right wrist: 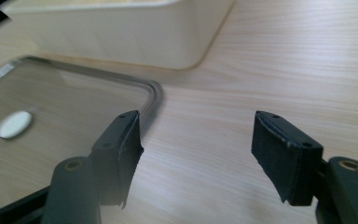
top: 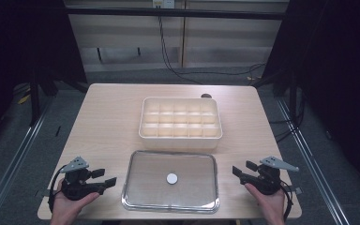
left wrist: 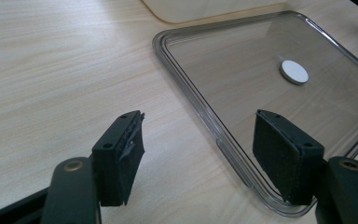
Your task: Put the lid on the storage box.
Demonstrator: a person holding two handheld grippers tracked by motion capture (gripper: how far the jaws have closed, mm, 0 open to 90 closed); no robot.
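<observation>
Two grippers [top: 104,177] [top: 240,171] flanking clear lid [top: 170,202]

Left claw [top: 107,177] held low, jaws wide apart, right claw [top: 238,170] likewise, both pointing inward

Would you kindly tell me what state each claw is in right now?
Left claw: open, holding nothing.
Right claw: open, holding nothing.
</observation>
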